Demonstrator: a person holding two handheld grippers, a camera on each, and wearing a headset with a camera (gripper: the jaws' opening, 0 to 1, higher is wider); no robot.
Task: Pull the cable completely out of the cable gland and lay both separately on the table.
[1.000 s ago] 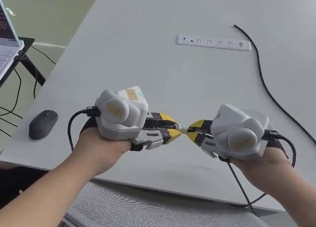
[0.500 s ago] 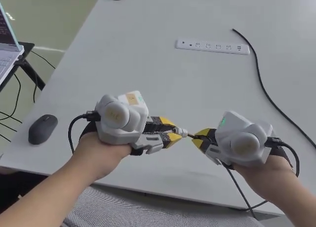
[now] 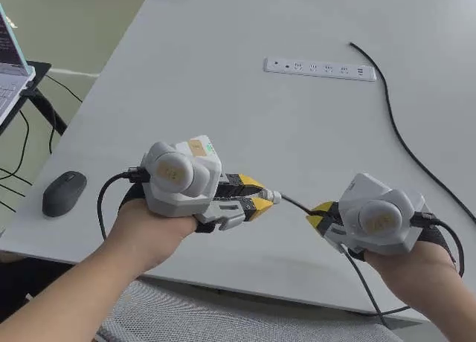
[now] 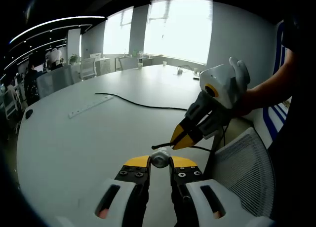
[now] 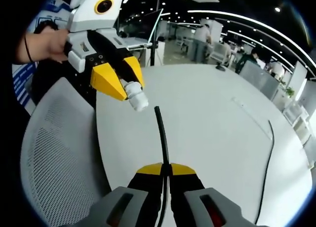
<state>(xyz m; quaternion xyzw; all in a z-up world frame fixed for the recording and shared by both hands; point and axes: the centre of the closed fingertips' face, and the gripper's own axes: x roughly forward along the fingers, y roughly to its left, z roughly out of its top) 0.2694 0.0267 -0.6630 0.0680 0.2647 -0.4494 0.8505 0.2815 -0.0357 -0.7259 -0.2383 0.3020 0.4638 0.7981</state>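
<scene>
Holding the gland point(image 3: 274, 198) in my left claw point(image 3: 260, 195), I am pinching it tight between the 2 yellow tips, with its white nose poking out toward my right hand. My right claw point(image 3: 318, 213) is closed narrow on the cable point(image 3: 297, 206), and a short black length is sticking forward past the tips. Both things are hanging in the air above the near edge of the bench point(image 3: 223, 97), neither touching it.

In the right gripper view the cable point(image 5: 162, 133) is running straight ahead from my right claw point(image 5: 165, 169). Its free end is standing just beside the gland point(image 5: 137, 97), apart from it and a little to one side of its mouth. So I am judging the cable to be out of the gland. In the left gripper view, though, the cable point(image 4: 163, 146) is ending so near the gland point(image 4: 159, 158) that I cannot be fully sure.

The coming move is turning on this: the cable's long axis is pointing from the right claw toward the left one, the 2 claws facing tip to tip. I am reckoning each hand should go down on its own side of the bench, left with the gland and right with the cable, well apart. The risk is the stiff cable end catching the gland on the way down.
</scene>
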